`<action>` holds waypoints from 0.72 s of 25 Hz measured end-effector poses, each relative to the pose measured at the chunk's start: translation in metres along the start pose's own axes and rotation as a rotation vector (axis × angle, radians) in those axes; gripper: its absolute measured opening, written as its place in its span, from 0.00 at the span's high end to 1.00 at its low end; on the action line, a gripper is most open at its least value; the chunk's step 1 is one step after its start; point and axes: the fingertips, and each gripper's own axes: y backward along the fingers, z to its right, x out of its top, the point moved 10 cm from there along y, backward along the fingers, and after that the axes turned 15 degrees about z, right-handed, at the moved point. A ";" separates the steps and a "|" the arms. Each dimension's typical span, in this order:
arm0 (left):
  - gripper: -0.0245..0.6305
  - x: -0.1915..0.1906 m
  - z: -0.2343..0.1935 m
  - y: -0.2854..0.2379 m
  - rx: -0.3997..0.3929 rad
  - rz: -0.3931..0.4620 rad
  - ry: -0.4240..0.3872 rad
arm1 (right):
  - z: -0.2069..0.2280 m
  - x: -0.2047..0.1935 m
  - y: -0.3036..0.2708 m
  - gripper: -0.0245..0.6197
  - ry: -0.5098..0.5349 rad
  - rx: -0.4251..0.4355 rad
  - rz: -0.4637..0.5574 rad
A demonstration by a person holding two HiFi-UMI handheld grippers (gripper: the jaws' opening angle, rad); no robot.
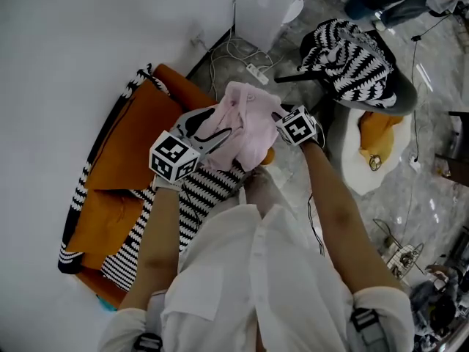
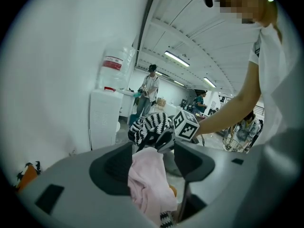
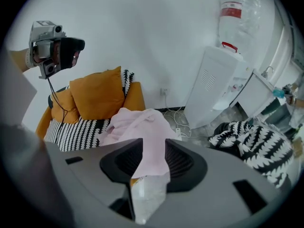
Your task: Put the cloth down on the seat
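A pale pink cloth [image 1: 245,123] hangs bunched between my two grippers, just above the front edge of the seat [image 1: 212,189], which is covered by a black-and-white striped throw. The left gripper [image 1: 209,127] stands open around one side of the cloth [image 2: 149,179]; a gap shows next to one pad. My right gripper [image 1: 275,116] is open too, and a strip of the cloth [image 3: 142,127] drapes down between its pads. In the right gripper view, the seat [image 3: 76,132] and its orange cushions [image 3: 97,96] lie behind the cloth.
The seat stands against a white wall, with an orange cushion [image 1: 139,138] at its back. A water dispenser [image 1: 264,6] and a power strip [image 1: 256,72] are beyond it. A chair under a striped blanket [image 1: 352,61] stands to the right. People [image 2: 149,87] stand far off.
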 end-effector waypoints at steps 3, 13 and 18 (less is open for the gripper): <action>0.52 0.002 -0.001 0.005 0.007 0.007 -0.004 | 0.003 0.002 0.006 0.71 0.018 -0.027 0.012; 0.53 0.006 0.000 0.016 0.030 0.043 -0.008 | -0.027 0.023 0.038 0.73 -0.066 -0.032 0.233; 0.58 0.018 0.004 0.027 0.069 0.102 -0.042 | -0.048 0.038 0.060 0.76 -0.115 -0.044 0.377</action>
